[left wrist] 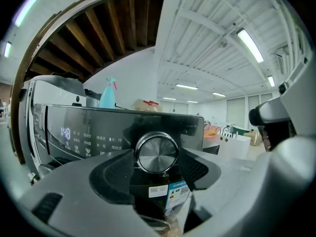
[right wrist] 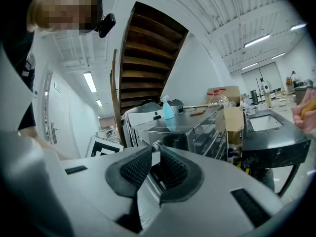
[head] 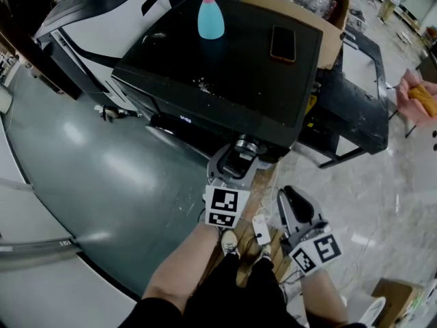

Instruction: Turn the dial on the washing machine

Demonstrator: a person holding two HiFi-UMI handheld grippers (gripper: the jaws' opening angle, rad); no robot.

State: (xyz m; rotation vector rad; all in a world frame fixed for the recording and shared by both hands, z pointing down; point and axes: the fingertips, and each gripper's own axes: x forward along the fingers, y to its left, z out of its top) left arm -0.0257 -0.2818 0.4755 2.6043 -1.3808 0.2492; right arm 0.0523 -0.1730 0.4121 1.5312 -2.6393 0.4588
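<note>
- Head view, left to middle: a black-topped washing machine stands on a grey floor. A blue spray bottle and a phone rest on its lid, the bottle to the left of the phone.
- Left gripper reaches to the machine's front edge. In the left gripper view its two jaws pinch the round metal dial from either side, with the pads against its rim. The dial sits on the dark control panel, to the right of the lit digits.
- Right gripper hangs back from the machine, below and to the right of the other. The right gripper view shows its jaws pressed together at the tips with nothing between them.
- Far right edge: a hand holds something orange.
</note>
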